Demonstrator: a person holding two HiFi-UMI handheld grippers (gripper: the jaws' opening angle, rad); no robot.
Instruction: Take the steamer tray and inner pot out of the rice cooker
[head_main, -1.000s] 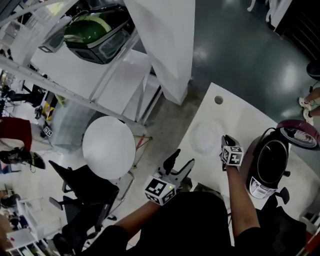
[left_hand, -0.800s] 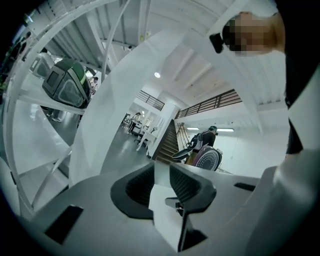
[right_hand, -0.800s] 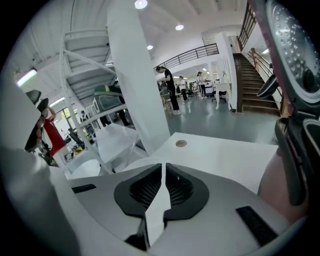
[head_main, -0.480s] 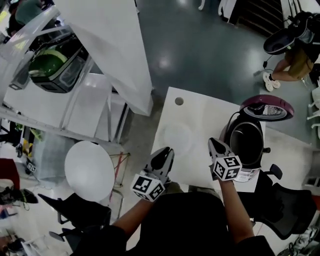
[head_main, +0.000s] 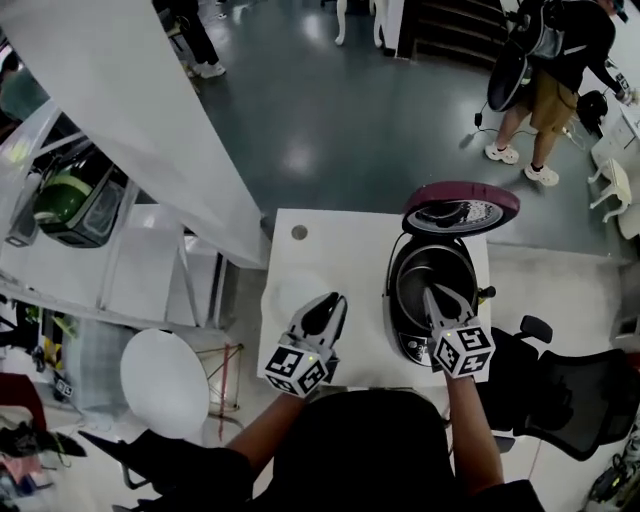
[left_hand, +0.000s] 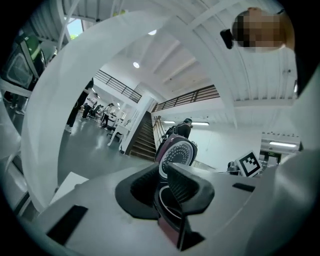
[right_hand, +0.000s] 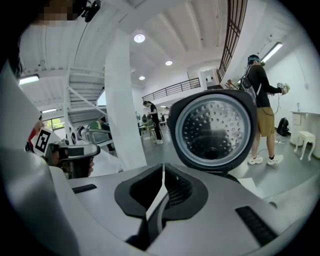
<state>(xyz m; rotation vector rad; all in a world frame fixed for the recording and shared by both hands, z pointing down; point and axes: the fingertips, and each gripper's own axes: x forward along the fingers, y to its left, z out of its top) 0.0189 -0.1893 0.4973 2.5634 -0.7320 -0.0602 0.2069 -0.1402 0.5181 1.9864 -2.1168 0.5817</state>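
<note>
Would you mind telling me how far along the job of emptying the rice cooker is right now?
Done: the lid stands open, and a pale round piece, seemingly the steamer tray, lies on the table by the left gripper. In hand: nothing; the right gripper hangs over the front rim of the rice cooker, jaws shut and empty. Left: the inner pot still sits inside and needs lifting out.

Both arms reach forward side by side. The left gripper (head_main: 331, 299) and right gripper (head_main: 431, 293) have their fingers closed together, gripping nothing.
</note>
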